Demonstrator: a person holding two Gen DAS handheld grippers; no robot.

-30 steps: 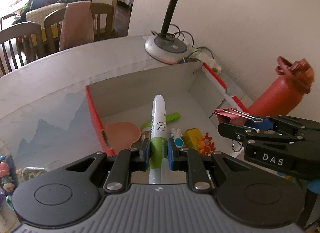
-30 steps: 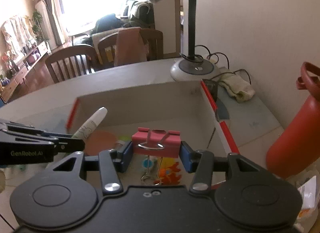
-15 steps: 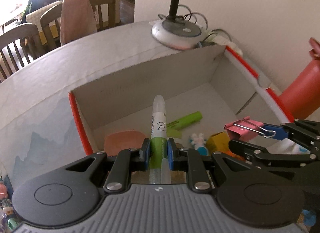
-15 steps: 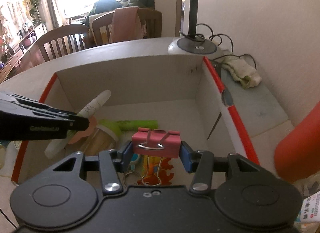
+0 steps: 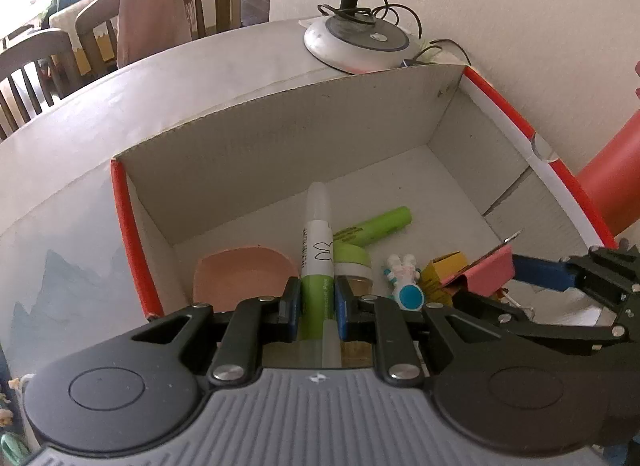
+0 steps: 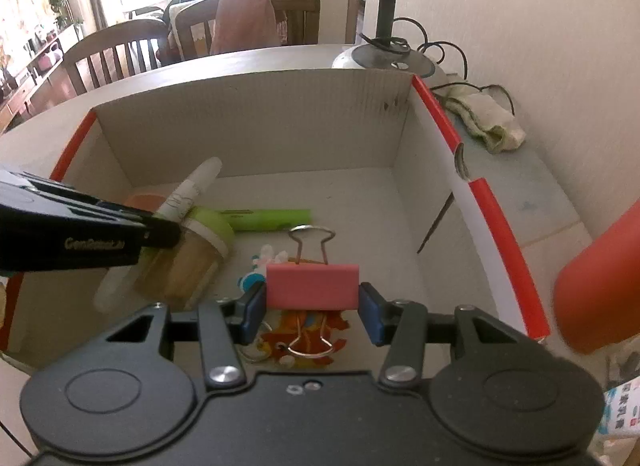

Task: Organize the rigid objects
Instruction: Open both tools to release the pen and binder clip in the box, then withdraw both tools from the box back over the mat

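Both grippers are shown lowered over the open box (image 5: 280,137), nearer to its contents than a second ago, when the far rim and the lamp base (image 5: 356,41) lay lower in both views; the lamp head has since passed out of frame at the top. The left gripper (image 5: 318,308) is pressed onto the green band of a pen (image 5: 317,250), and the right gripper (image 6: 312,302) is pinched on the two ends of a pink clip (image 6: 312,286); neither grip has altered over that second. The approach is thus judged nearly complete, with release into the box as the step remaining. The pen is held above the box floor, over a pink bowl (image 5: 244,274) and a green-lidded jar (image 5: 352,256); whether it touches the jar cannot be told. Its long axis is aligned with the left gripper's pointing line, the clear-capped end directed forward and down toward the far wall, the other end passing back between the jaws. In the right view the pen (image 6: 192,189) is seen slanting up and to the right out of the left gripper (image 6: 160,231). The clip is carried with its long axis across the jaws, one wire handle standing up beyond it and one hanging toward the camera, above an orange toy (image 6: 304,330). Already on the floor lie a green marker (image 6: 264,219), a small white-and-blue figure (image 5: 404,278) and a yellow block (image 5: 444,272).
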